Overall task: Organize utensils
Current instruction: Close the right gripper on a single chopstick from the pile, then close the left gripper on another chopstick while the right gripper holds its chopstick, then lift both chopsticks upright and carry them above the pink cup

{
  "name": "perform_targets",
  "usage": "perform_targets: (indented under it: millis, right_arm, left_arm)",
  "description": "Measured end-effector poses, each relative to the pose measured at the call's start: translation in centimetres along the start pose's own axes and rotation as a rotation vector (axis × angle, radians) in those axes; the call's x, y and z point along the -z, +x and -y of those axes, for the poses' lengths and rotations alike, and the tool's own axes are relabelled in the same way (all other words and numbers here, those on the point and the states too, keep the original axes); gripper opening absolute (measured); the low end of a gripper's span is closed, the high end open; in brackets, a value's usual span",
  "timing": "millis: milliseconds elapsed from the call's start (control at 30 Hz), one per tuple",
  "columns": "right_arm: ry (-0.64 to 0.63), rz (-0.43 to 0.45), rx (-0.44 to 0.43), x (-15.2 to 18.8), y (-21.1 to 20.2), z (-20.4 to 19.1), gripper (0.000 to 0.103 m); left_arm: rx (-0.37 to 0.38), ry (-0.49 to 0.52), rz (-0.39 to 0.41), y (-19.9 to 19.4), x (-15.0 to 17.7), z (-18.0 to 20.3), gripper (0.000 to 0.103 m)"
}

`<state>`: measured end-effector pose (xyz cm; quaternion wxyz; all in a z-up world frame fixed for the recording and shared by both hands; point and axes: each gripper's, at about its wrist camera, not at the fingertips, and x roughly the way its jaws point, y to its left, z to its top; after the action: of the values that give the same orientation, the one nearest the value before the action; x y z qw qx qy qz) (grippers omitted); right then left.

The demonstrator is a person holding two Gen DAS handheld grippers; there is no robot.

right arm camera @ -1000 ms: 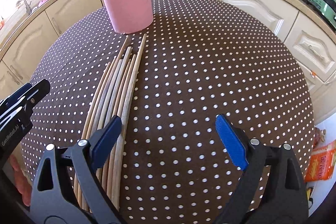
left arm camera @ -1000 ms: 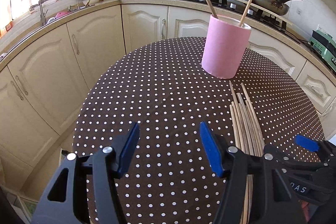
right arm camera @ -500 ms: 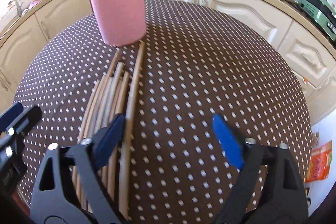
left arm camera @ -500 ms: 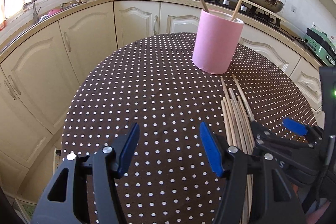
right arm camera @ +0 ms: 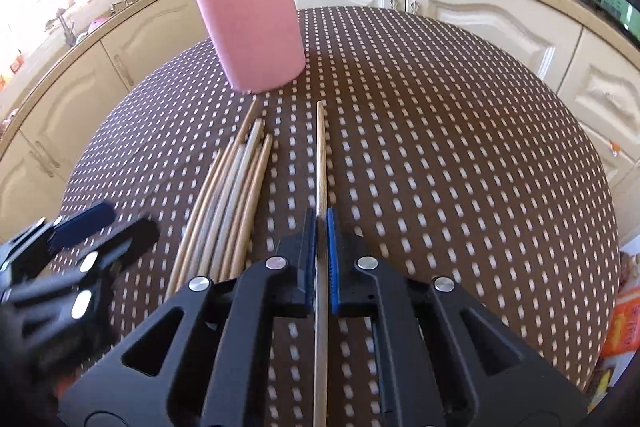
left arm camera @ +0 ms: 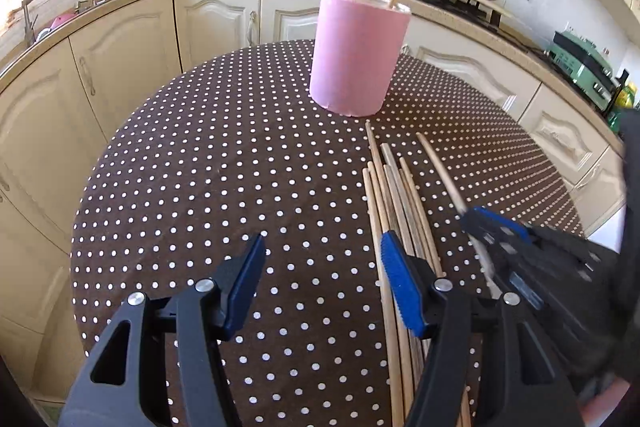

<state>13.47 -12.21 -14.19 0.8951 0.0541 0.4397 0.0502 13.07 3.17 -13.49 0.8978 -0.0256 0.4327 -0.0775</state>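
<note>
Now the right claw (right arm camera: 321, 255), just closed on one wooden chopstick (right arm camera: 320, 155), should lift it level toward the tall pink cylindrical holder (right arm camera: 252, 27); the left claw (left arm camera: 320, 279) hangs apart, empty.

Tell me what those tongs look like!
Both are alike. The left tongs and the right tongs have chunky black plastic arms with triangle-shaped holes, shiny silver round screws, and bright blue ridged pads on the tips. No cables, sleeves or readable markings show clearly.
</note>
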Motion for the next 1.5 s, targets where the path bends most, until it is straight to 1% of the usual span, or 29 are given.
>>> perform_targets:
  millis: [200, 333, 500, 533, 567, 667, 700, 733, 767, 833, 933, 1000, 1133, 1200, 1267, 1400, 1500]
  right_arm:
    - [0.027, -0.018, -0.038, 2.4, -1.8, 0.6, 0.006]
    - [0.039, -0.025, -0.054, 3.3, -2.7, 0.9, 0.006]
    - [0.047, -0.032, -0.068, 3.4, -2.9, 1.0, 0.006]
    - [0.049, -0.033, -0.069, 3.4, -2.9, 1.1, 0.006]
    - [0.053, -0.035, -0.07, 3.2, -2.9, 1.2, 0.006]
    - [0.059, -0.039, -0.066, 2.9, -2.6, 1.3, 0.007]
    - [0.064, -0.046, -0.068, 2.7, -2.5, 1.3, 0.007]
    - [0.069, -0.053, -0.071, 2.5, -2.3, 1.4, 0.007]
    - [0.07, -0.062, -0.074, 2.1, -2.1, 1.4, 0.007]
    - [0.06, -0.064, -0.07, 1.7, -1.8, 1.4, 0.007]
    - [0.048, -0.057, -0.057, 1.0, -1.3, 1.2, 0.007]
    - [0.027, -0.048, -0.04, 0.6, -0.8, 0.8, 0.007]
    - [-0.001, -0.014, -0.031, 0.1, -0.1, 0.3, 0.006]
    - [0.025, -0.019, -0.058, -0.2, 0.0, 0.5, 0.006]
    - [0.047, -0.005, -0.075, -0.5, -0.3, 0.7, 0.006]
    - [0.046, 0.046, -0.083, -1.3, -1.9, 0.6, 0.006]
    - [0.042, 0.085, -0.084, -1.6, -3.1, 0.4, 0.006]
  left_arm:
    - [-0.032, 0.022, -0.052, 1.7, -0.3, 1.3, 0.06]
    - [-0.056, 0.053, -0.058, 2.2, -0.8, 2.4, 0.06]
    - [-0.096, 0.06, -0.073, 2.9, -1.3, 2.8, 0.063]
    - [-0.126, 0.072, -0.077, 3.1, -1.4, 3.2, 0.063]
    - [-0.139, 0.074, -0.075, 3.2, -1.5, 3.4, 0.063]
    - [-0.151, 0.039, -0.072, 3.6, -1.9, 3.4, 0.063]
    - [-0.155, 0.036, -0.059, 3.7, -2.0, 3.5, 0.052]
    - [-0.159, 0.036, -0.037, 3.6, -2.1, 3.5, 0.02]
    - [-0.148, 0.033, -0.035, 3.6, -2.1, 3.4, 0.006]
    - [-0.111, 0.022, -0.03, 3.7, -2.3, 2.9, 0.006]
    - [-0.106, 0.012, -0.014, 3.6, -2.1, 2.3, 0.006]
    - [-0.087, -0.005, -0.013, 3.6, -2.2, 2.0, 0.006]
    - [-0.063, -0.021, 0.019, 2.8, -2.1, 1.4, 0.006]
    - [-0.053, -0.024, 0.033, 2.3, -2.1, 1.4, 0.006]
    - [-0.052, -0.024, 0.052, 1.6, -1.7, 1.1, 0.006]
    - [-0.021, -0.015, 0.084, 0.8, -1.7, 0.8, 0.006]
    - [-0.027, -0.017, 0.111, -0.1, -1.7, 1.0, 0.006]
